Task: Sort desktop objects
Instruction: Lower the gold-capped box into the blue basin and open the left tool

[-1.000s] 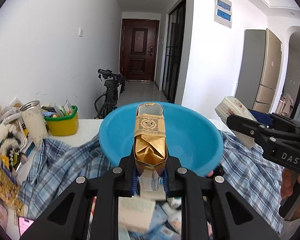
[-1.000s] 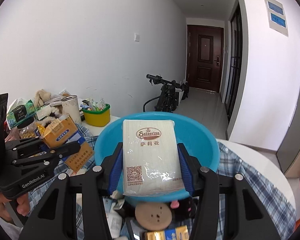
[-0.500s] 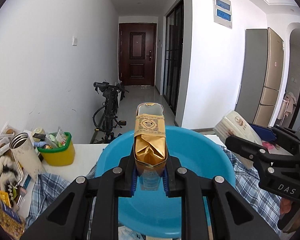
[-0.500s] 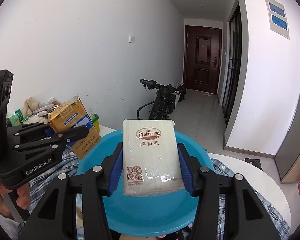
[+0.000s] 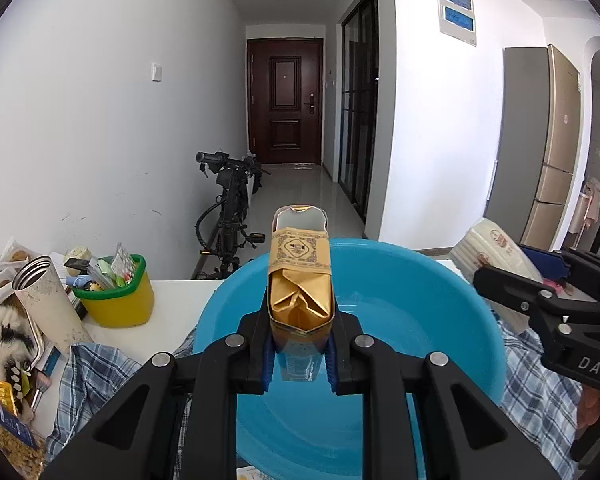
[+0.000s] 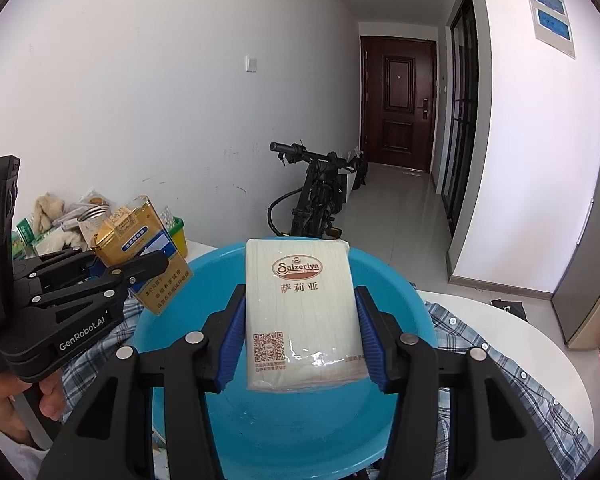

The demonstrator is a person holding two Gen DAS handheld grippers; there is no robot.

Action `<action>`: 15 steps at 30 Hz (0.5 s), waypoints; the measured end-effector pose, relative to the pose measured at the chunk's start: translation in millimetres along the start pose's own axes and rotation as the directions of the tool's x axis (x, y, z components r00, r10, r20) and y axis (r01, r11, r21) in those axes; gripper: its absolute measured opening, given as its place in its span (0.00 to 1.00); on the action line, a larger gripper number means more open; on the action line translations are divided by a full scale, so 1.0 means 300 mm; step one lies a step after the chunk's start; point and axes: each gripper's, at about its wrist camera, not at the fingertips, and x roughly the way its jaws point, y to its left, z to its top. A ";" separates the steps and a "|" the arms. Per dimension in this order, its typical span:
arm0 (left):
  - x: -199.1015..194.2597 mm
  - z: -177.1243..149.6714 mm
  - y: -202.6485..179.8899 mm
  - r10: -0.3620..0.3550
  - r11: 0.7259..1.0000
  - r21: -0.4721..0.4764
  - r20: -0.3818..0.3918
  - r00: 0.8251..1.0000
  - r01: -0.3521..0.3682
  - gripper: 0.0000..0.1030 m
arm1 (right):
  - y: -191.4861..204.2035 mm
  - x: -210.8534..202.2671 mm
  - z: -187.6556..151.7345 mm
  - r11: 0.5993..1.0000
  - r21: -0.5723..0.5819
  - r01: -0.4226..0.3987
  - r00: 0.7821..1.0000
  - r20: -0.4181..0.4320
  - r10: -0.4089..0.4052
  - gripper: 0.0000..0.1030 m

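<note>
My left gripper is shut on a gold cigarette pack with an open top, held above the blue plastic basin. My right gripper is shut on a white Saizeriya tissue pack, also held over the basin. The basin looks empty inside. In the right wrist view the left gripper shows at the left with the gold pack. In the left wrist view the right gripper shows at the right with the tissue pack.
The basin sits on a blue plaid shirt spread over a white table. A yellow-green tub of small items, a metal cup and snack packets crowd the table's left side. A bicycle stands behind.
Both grippers have risen and moved forward over the basin with their packs. The basin now lies lower in both views, and the loose items below it have left the frame.
</note>
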 end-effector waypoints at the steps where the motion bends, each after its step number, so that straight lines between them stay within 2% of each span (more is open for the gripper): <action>1: 0.005 -0.002 -0.001 -0.006 1.000 0.005 -0.004 1.000 0.006 0.20 | -0.001 0.002 -0.002 1.000 0.000 0.002 1.000 -0.001 -0.002 0.48; 8: 0.023 -0.001 -0.007 -0.013 1.000 0.012 -0.010 1.000 0.013 0.20 | -0.002 -0.012 -0.004 0.999 -0.027 0.035 0.999 -0.004 -0.035 0.48; 15: 0.021 0.001 -0.008 -0.010 1.000 0.020 -0.003 1.000 0.010 0.20 | -0.005 -0.012 -0.003 1.000 -0.015 0.009 1.000 -0.007 -0.009 0.48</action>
